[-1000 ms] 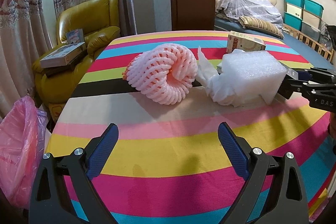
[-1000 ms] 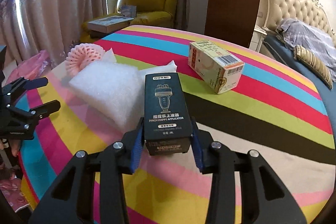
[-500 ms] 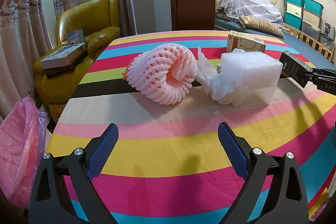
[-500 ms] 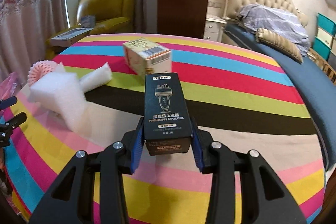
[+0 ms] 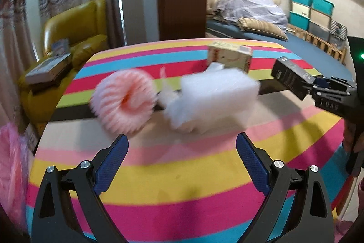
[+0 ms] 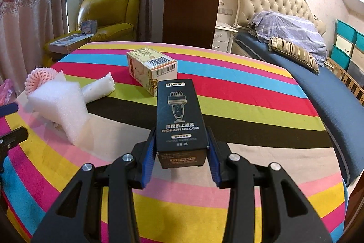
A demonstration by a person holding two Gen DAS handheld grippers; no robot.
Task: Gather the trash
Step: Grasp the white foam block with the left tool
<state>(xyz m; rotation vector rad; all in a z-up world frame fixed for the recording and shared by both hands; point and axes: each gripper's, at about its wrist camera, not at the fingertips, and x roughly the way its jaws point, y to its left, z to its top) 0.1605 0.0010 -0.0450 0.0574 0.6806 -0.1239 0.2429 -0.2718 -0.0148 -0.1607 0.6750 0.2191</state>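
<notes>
A black DORMI applicator box (image 6: 180,120) is pinched at its near end between the blue pads of the right gripper (image 6: 180,161) and held lifted above the striped tablecloth (image 6: 227,206). The left gripper (image 5: 182,163) is spread wide with nothing between its fingers, held over the cloth just short of a pink foam fruit net (image 5: 125,101) and a white foam block (image 5: 213,99). A cream barcoded carton (image 6: 151,67) is seen lying farther back on the table, near a rolled white foam sheet (image 6: 99,88).
</notes>
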